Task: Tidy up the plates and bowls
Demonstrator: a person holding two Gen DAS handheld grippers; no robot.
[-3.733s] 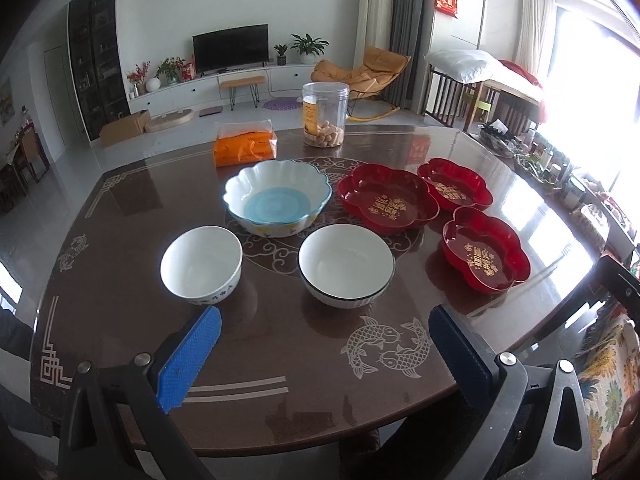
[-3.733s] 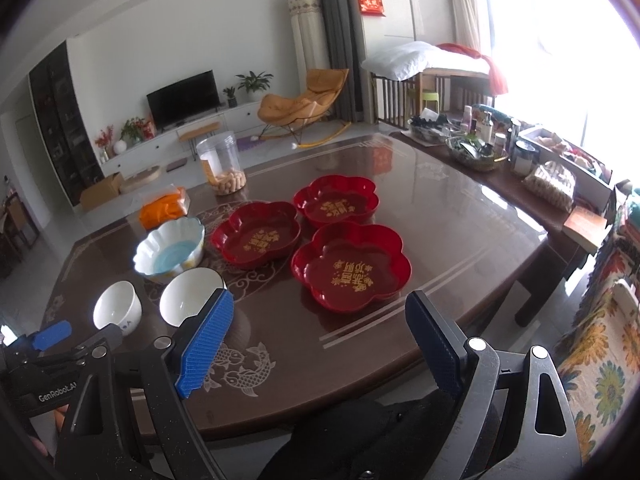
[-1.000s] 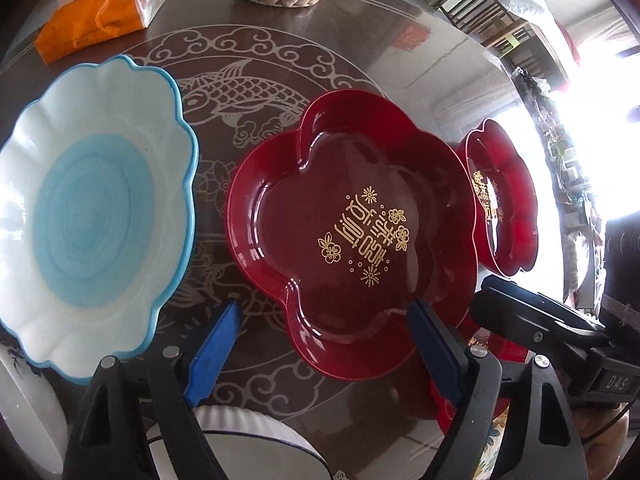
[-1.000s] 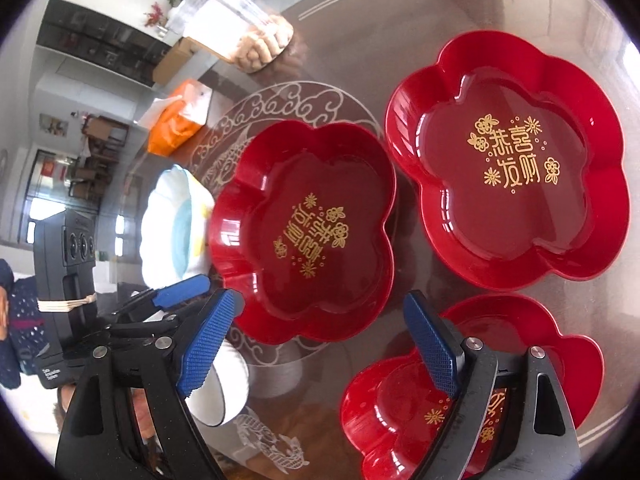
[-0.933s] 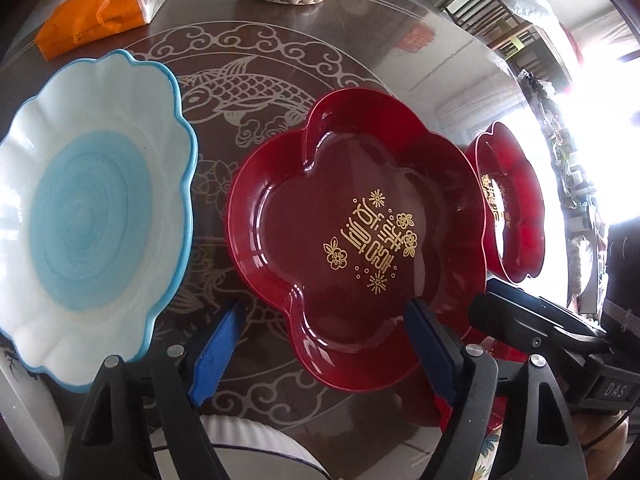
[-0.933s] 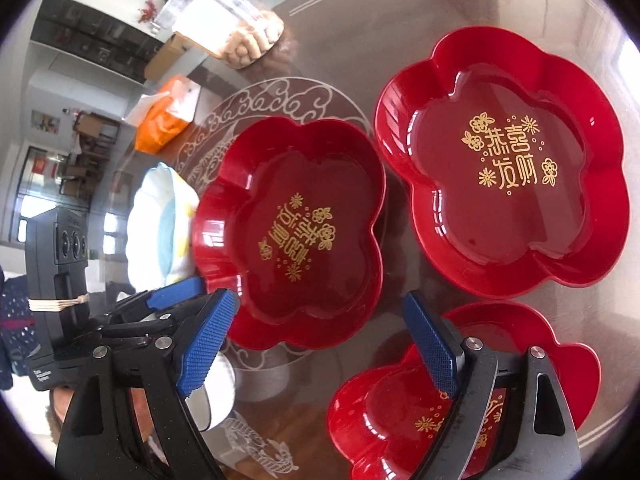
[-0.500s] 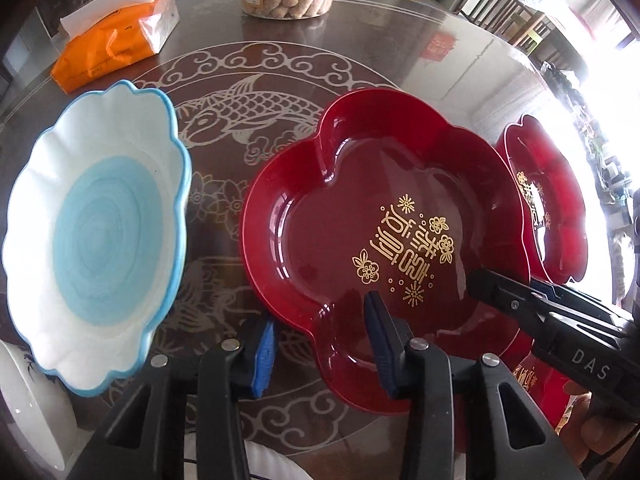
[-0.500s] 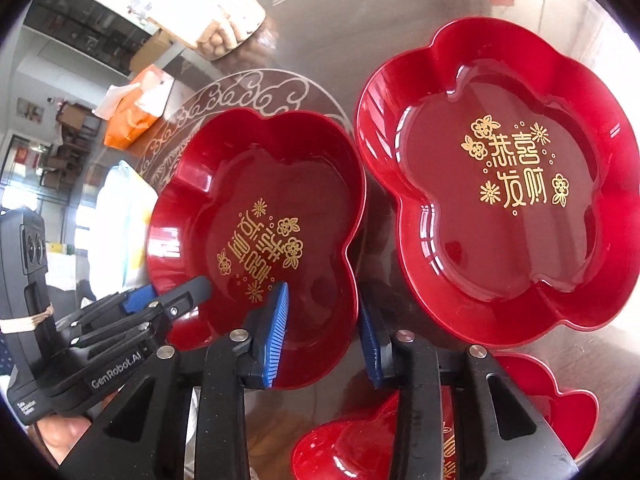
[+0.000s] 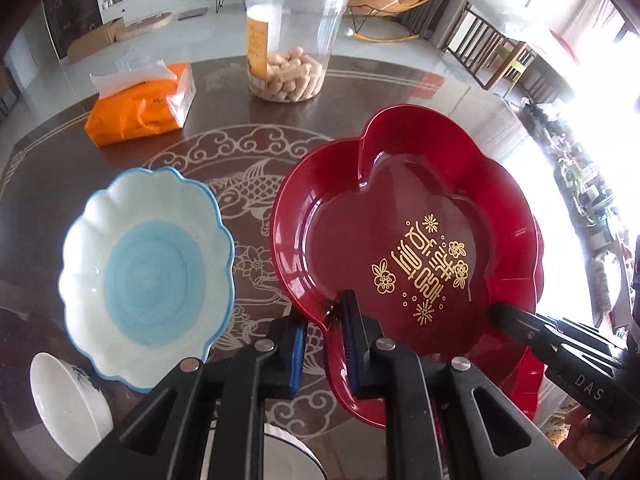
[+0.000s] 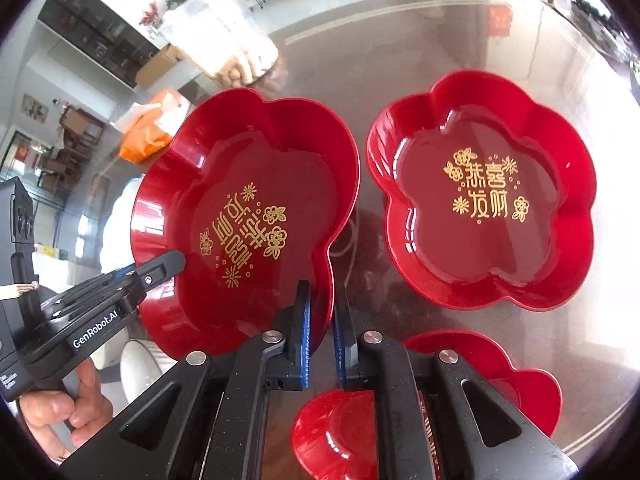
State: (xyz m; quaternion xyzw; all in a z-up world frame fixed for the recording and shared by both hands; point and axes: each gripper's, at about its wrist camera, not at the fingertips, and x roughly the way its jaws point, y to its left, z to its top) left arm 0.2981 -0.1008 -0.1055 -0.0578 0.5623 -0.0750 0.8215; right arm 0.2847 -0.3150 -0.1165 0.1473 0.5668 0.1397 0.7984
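- The red plate [image 9: 404,216], at right centre of the left view, is now pinched on its near rim by both tongs; half a second ago the jaws were only closing on it.
- The left gripper [image 9: 324,344] and the right gripper [image 10: 320,332] stand narrow, each holding that rim.
- It seems raised and tilted, probably bound for another red plate [image 10: 484,192], at the right view's upper right.
- The blue bowl [image 9: 148,272] sits untouched at left.
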